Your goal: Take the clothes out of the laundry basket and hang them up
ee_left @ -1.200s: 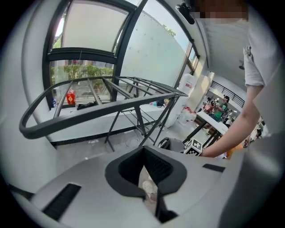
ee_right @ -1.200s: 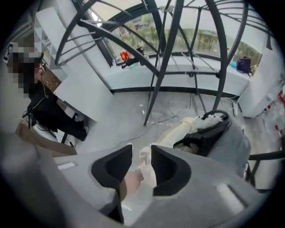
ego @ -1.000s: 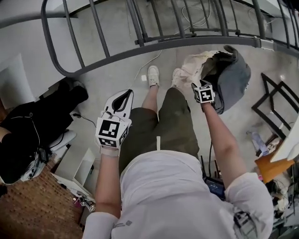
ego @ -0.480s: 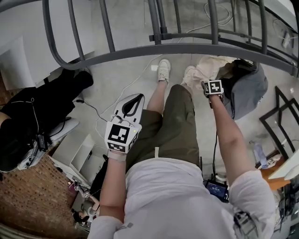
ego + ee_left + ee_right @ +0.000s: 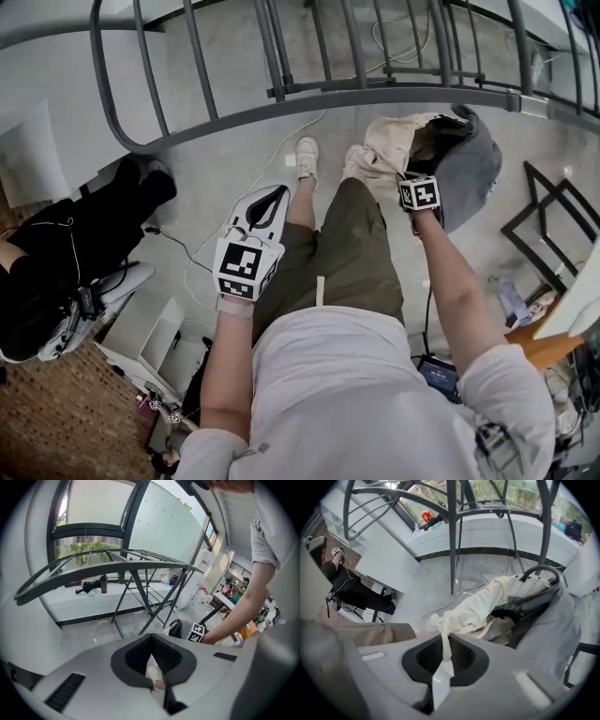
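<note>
Left gripper [image 5: 268, 201]: held out over the wearer's left thigh, just toward 9 o'clock of the head view's middle – nose pointing up-frame to 12 o'clock.
Left fingers: clenched together on nothing; through the gap behind the pads only a white sneaker [image 5: 153, 673] and floor showed.
Right gripper [image 5: 443, 662]: reached out toward 2 o'clock in the head view, at the near lip of the laundry basket [image 5: 472, 167].
Right fingers: closing to the last on a narrow fold of the cream garment [image 5: 482, 603], the pads pressing it from both sides; a strip of the cloth ran back between them toward the camera.
Cream garment: bunched and draped over the basket's rim at its 9 o'clock side in the head view, part trailing to the floor beside the wearer's right shoe, part pinched in the right gripper.
Laundry basket: soft grey, slumped on the concrete floor under the rack's near rail, its dark mouth open – the cream cloth spilled out of it in the right gripper view.
Drying rack [image 5: 309, 94]: grey metal bars arcing across 12 o'clock of the head view, no clothes on the bars in sight.
Bystander: a seated person in black [image 5: 66, 253] at 9 o'clock, well apart from both grippers.
Cable [image 5: 300, 127]: white, lying on the floor at 12 o'clock near the left sneaker.
</note>
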`<action>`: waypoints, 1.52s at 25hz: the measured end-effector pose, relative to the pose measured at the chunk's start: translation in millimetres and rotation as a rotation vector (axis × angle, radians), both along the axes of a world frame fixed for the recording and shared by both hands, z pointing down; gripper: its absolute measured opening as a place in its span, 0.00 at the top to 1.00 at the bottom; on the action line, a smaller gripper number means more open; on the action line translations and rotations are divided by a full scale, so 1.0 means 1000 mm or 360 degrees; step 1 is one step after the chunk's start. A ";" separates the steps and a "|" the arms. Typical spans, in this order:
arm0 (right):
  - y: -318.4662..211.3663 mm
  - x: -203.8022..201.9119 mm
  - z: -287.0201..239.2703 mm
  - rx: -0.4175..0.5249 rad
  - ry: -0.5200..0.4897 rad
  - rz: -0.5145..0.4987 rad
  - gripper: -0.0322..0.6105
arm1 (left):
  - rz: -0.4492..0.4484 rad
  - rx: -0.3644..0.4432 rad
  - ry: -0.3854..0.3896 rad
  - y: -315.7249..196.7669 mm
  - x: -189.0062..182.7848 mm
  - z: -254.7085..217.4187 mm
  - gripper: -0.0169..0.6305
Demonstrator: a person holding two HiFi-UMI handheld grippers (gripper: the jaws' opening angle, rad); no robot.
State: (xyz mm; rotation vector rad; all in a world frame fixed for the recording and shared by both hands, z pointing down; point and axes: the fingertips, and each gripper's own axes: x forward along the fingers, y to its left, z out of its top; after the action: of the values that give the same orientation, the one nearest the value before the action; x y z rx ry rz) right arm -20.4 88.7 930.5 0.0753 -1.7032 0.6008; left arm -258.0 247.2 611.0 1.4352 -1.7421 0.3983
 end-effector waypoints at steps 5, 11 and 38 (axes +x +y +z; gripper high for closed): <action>-0.023 0.004 -0.074 0.0087 -0.0224 0.0077 0.93 | 0.0138 0.0071 -0.0053 -0.026 0.017 -0.027 0.97; -0.046 -0.008 -0.177 0.0289 -0.0508 0.0198 0.93 | 0.0250 0.0216 -0.0028 -0.052 0.016 -0.056 0.97; -0.110 -0.040 -0.700 0.1326 -0.1806 0.0502 0.93 | 0.1237 0.0643 -0.0168 -0.217 0.079 -0.156 0.51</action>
State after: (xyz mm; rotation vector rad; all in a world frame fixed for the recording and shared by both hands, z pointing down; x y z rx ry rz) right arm -60.3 -21.6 230.3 0.7146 -2.9971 0.0622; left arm -179.5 29.8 454.8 2.4169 -1.3201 0.5468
